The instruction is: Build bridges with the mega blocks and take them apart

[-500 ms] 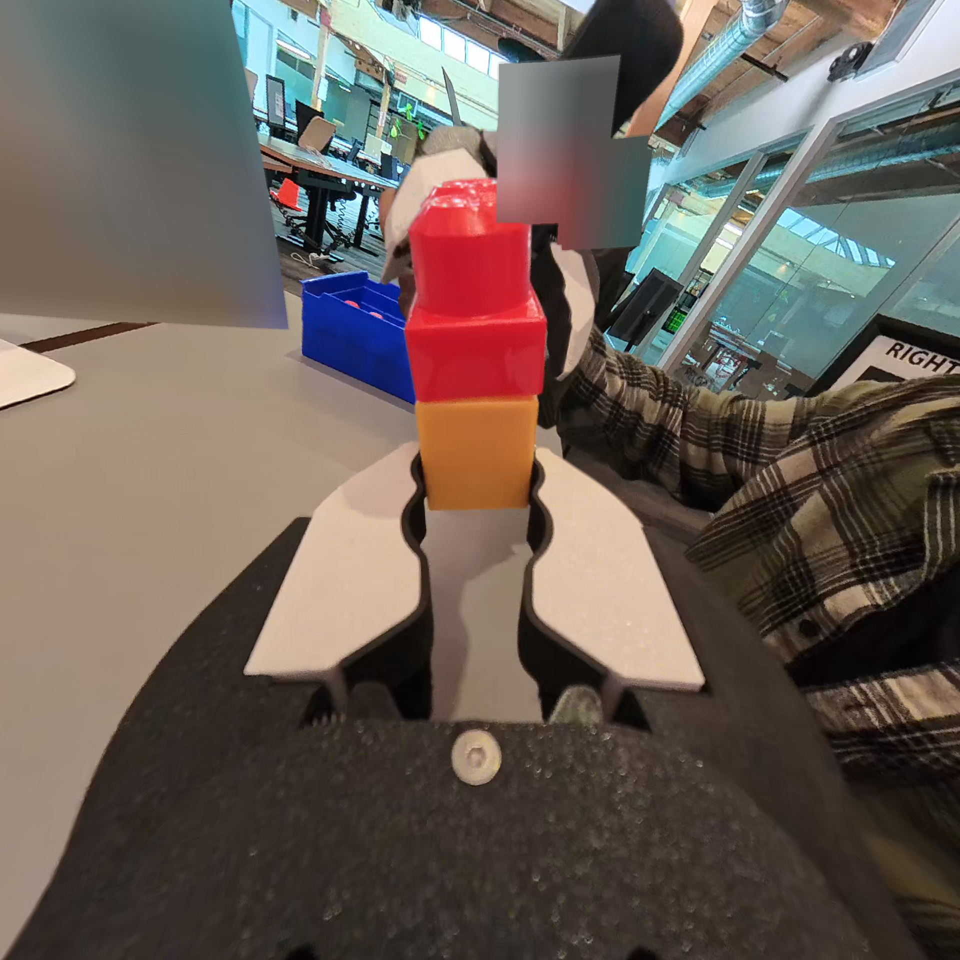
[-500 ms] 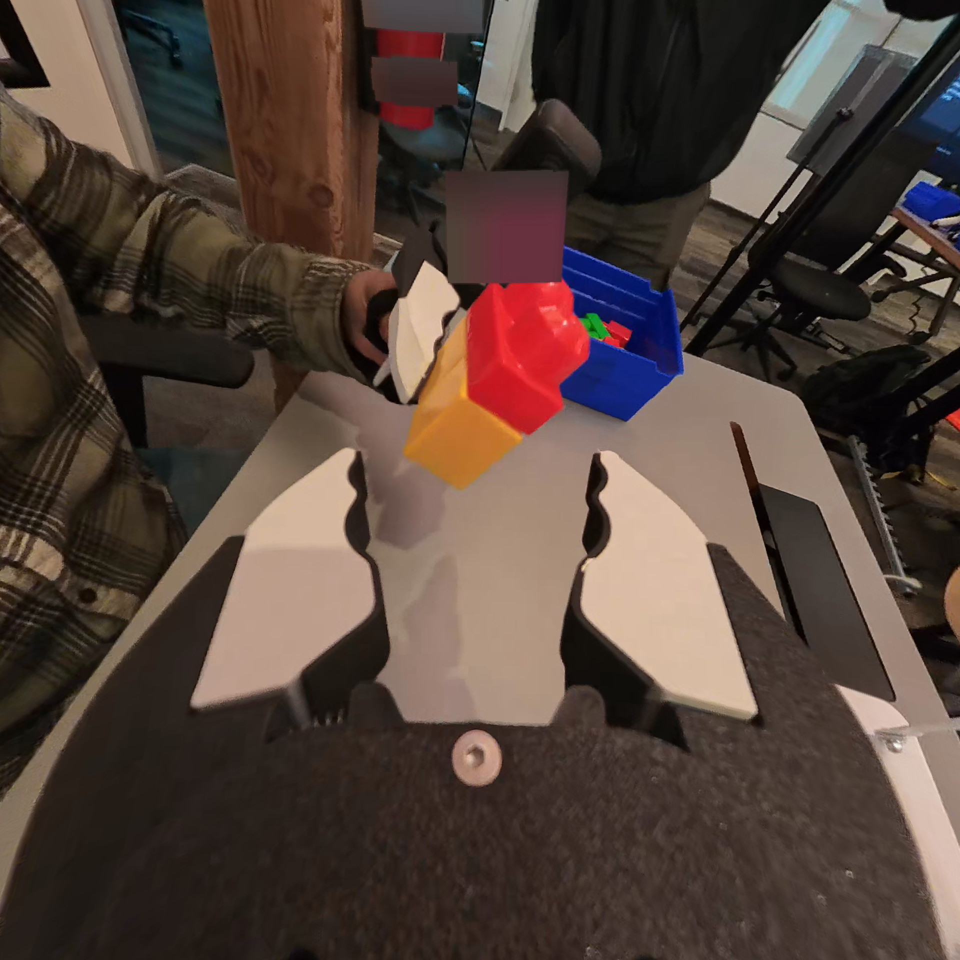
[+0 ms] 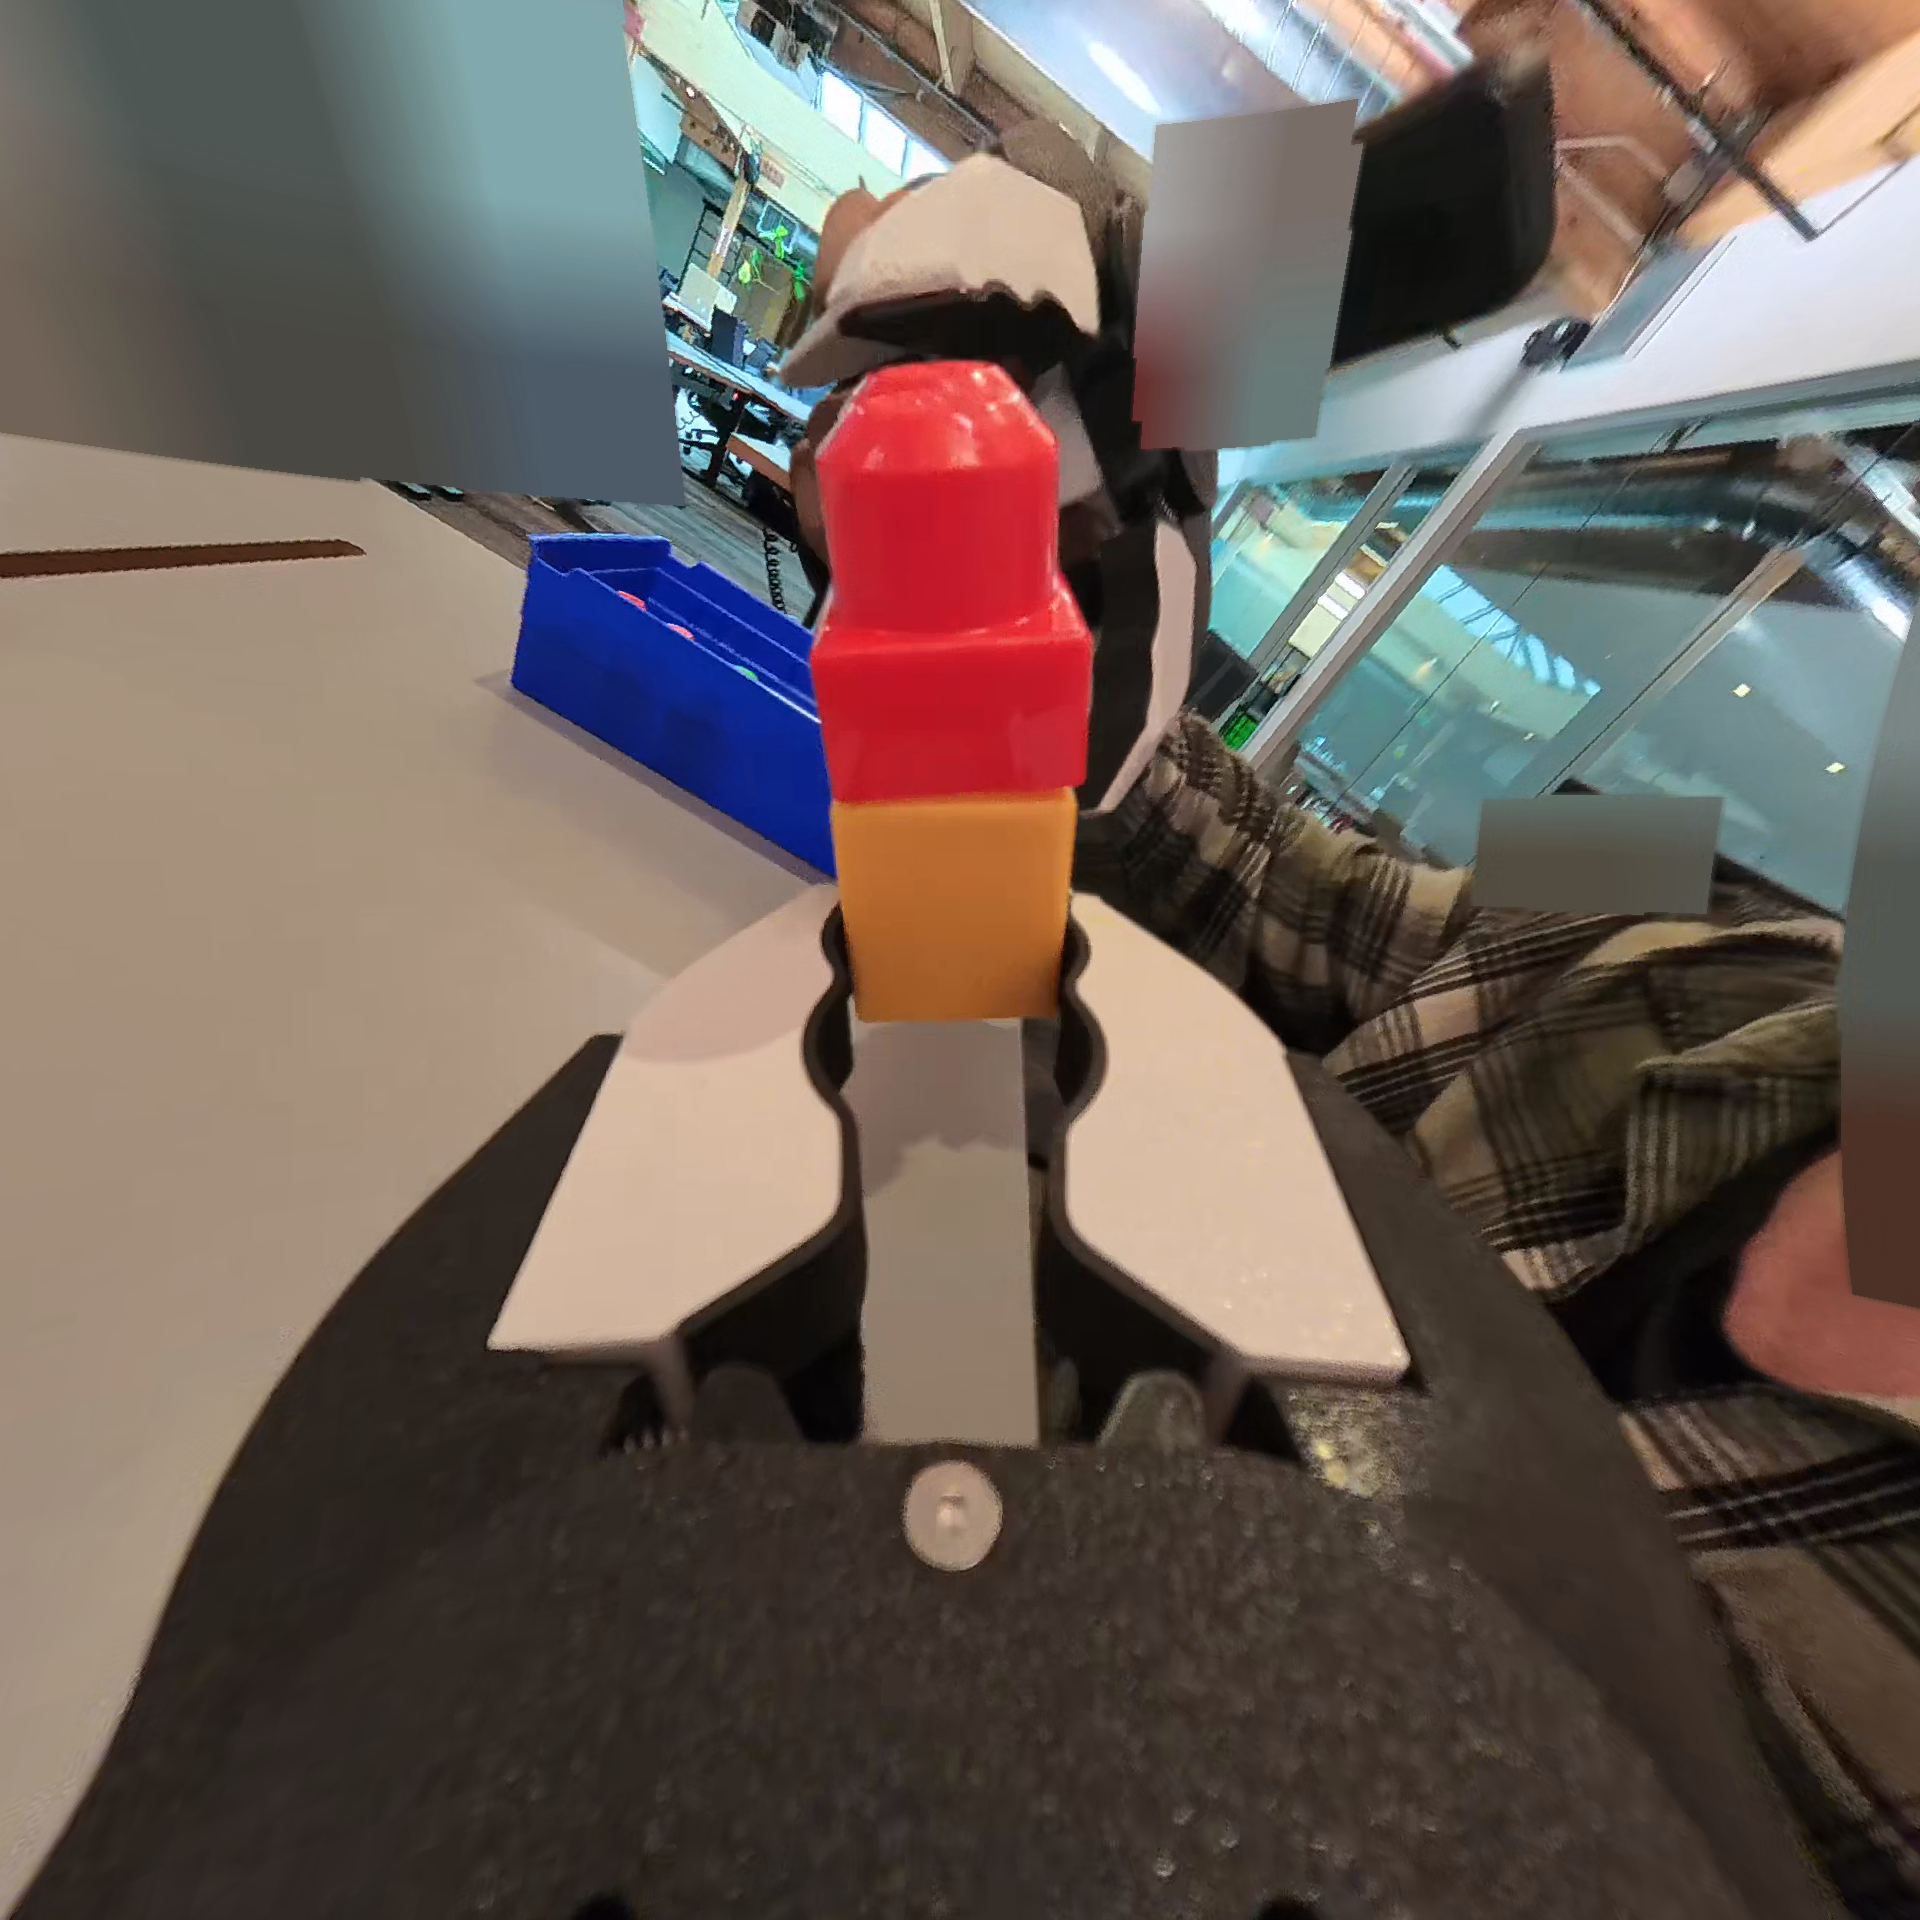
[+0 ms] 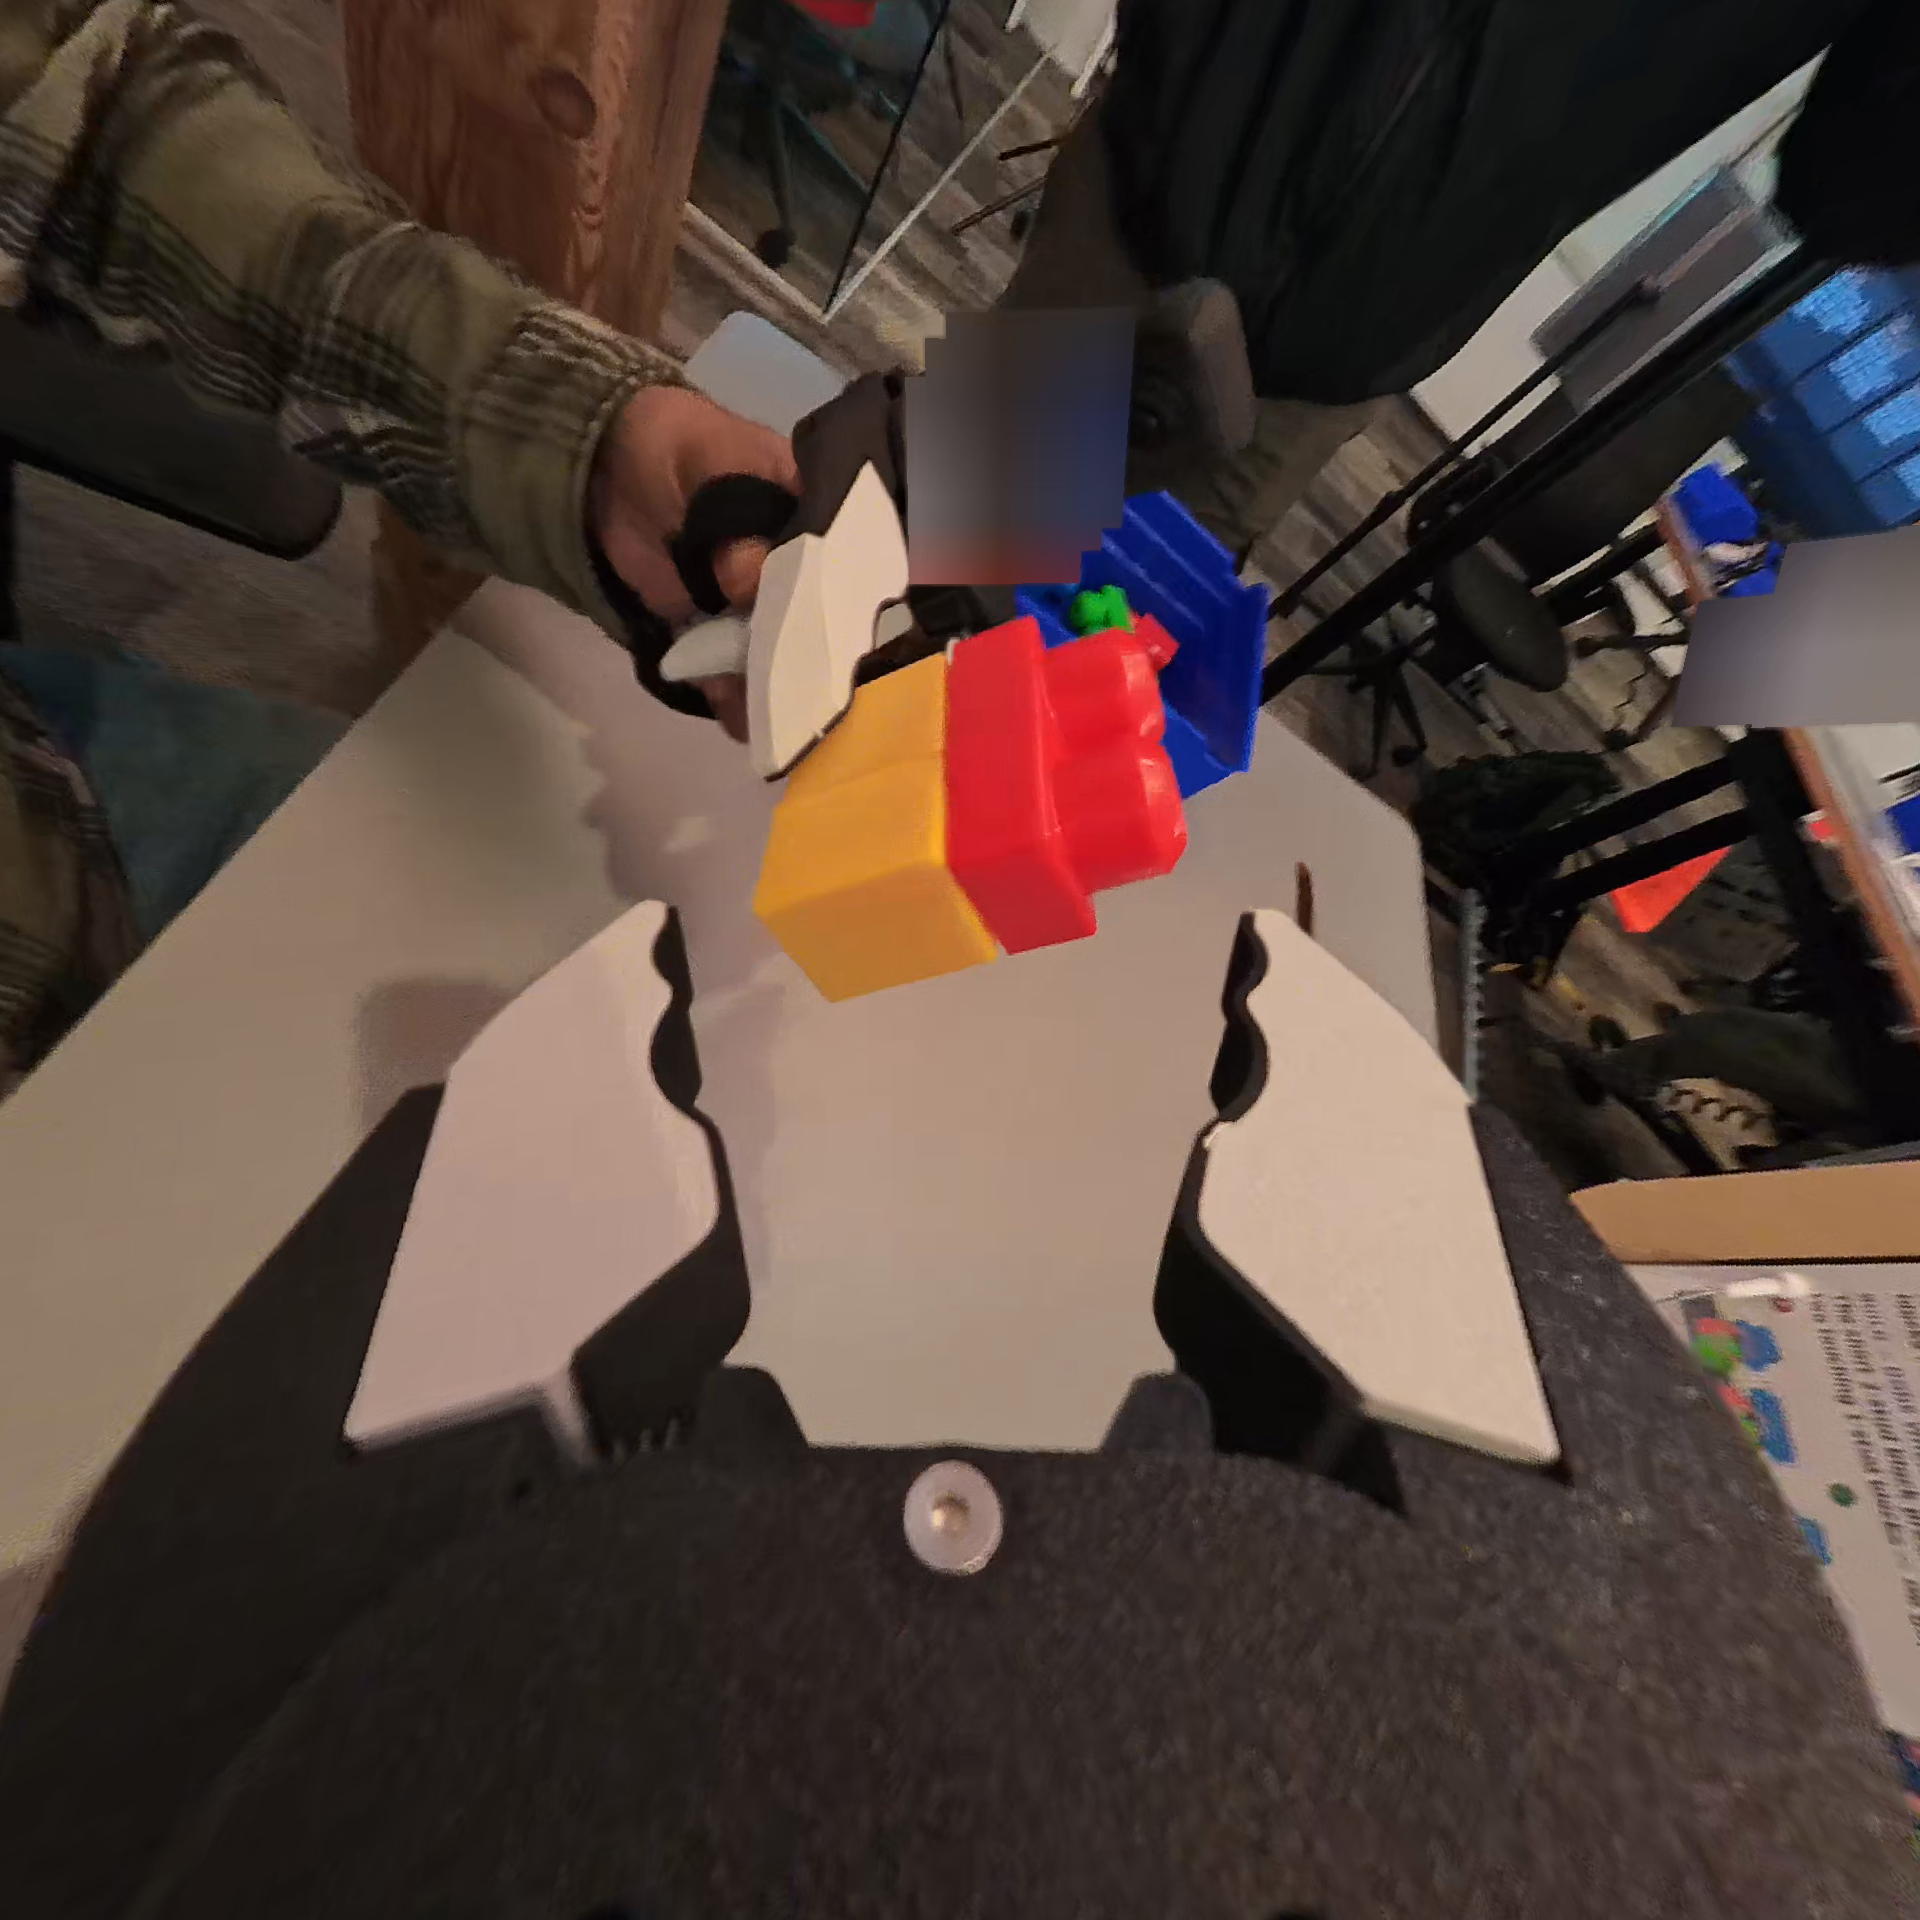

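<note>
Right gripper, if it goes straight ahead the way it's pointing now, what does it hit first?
Most likely the yellow block, with the red block stuck on it, held up by the left gripper. The right gripper has open jaws aimed at it; depth is unclear.

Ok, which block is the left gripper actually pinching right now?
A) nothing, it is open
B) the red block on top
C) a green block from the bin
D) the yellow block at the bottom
D: the left gripper is closed on the yellow block, with the red block stuck above it.
</note>
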The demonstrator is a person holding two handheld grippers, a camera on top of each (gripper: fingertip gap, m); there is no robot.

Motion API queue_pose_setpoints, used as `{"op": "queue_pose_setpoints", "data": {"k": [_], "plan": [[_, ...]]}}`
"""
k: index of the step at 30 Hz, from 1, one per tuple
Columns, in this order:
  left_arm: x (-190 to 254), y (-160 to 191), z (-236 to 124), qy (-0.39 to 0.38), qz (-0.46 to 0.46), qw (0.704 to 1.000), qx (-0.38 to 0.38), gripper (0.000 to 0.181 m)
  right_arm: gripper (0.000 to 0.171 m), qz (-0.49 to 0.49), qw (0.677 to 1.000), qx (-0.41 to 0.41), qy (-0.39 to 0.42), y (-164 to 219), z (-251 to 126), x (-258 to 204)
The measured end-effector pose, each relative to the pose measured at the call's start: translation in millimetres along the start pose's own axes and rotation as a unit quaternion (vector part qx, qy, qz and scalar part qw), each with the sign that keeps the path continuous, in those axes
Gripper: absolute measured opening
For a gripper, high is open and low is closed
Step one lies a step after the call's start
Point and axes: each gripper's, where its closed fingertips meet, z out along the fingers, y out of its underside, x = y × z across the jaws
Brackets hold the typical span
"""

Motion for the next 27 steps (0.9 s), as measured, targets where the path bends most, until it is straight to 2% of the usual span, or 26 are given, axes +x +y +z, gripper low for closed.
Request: {"op": "queue_pose_setpoints", "data": {"k": [3, 9, 11, 18, 21, 27], "plan": [[5, -1, 3, 0.008, -0.016, 1.0, 0.004, 0.036, 0.098, -0.03, 0.998, 0.028, 0.039, -9, 2, 4], [17, -3, 9, 0.023, -0.021, 1.0, -0.001, 0.036, 0.1, -0.042, 0.999, 0.026, 0.023, -14, 10, 0], [17, -3, 10, 0.022, -0.023, 0.999, -0.001, 0.036, 0.091, -0.045, 0.999, 0.02, 0.01, -13, 11, -4], [15, 7, 13, 0.03, -0.03, 0.999, -0.018, 0.036, 0.092, -0.062, 0.998, 0.011, 0.019, -6, 13, -10], [19, 9, 17, 0.041, -0.042, 0.998, -0.027, 0.036, 0.098, -0.078, 0.996, -0.002, 0.033, -1, 15, -12], [21, 12, 19, 0.046, -0.054, 0.996, -0.045, 0.036, 0.095, -0.072, 0.997, -0.003, 0.021, -1, 15, -15]]}}
